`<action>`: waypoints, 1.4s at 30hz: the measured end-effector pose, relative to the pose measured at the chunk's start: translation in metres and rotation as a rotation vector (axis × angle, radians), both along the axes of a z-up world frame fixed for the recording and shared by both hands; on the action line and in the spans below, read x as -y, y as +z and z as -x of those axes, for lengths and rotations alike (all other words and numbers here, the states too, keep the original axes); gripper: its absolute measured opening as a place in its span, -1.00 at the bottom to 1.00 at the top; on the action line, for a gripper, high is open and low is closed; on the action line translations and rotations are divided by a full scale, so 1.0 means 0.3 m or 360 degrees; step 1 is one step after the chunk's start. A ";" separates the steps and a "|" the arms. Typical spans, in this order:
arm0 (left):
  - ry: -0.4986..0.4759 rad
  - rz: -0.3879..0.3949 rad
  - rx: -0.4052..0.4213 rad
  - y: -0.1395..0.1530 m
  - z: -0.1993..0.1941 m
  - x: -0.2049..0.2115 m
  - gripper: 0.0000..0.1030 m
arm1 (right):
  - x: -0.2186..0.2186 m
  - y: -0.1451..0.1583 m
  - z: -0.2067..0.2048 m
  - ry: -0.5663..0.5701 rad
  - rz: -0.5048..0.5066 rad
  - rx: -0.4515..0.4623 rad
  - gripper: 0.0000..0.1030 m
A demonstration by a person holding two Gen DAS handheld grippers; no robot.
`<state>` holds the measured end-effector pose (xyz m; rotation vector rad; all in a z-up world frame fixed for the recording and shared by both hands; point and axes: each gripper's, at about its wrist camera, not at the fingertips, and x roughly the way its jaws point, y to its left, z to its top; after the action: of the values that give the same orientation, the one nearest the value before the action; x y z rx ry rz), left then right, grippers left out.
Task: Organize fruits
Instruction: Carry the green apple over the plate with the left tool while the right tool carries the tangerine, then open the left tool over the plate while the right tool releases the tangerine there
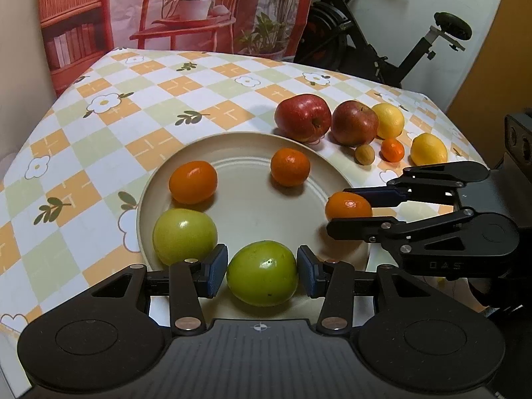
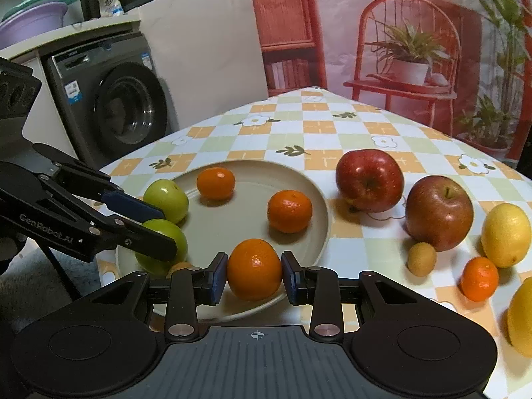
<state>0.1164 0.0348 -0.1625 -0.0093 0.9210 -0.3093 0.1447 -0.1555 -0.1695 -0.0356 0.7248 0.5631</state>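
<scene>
Down at the plate's (image 1: 166, 179) near rim, the left gripper (image 1: 262, 270) tilts steeply toward the table, its jaws part-open and pressed on a green fruit (image 1: 262, 274) above the plate. Just to its right, the right gripper (image 2: 254, 274) reaches in at a shallower tilt, jaws narrow and clamped on a mandarin (image 2: 254, 268) over the plate's right edge. Another green fruit (image 1: 184, 236) and two more mandarins (image 1: 193, 182) lie on the plate. Further right, two apples (image 2: 369, 179), lemons (image 2: 505, 234) and small fruits sit on the cloth (image 1: 206, 76).
</scene>
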 end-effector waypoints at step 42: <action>0.0051 0.0059 0.0156 0.080 -0.031 0.050 -0.05 | 0.229 0.003 0.070 -0.0349 -0.0071 0.0209 -0.36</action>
<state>0.1255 0.0197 -0.1384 -0.0427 0.8172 -0.2945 0.1237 -0.2242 -0.1686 0.0476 0.5793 0.3631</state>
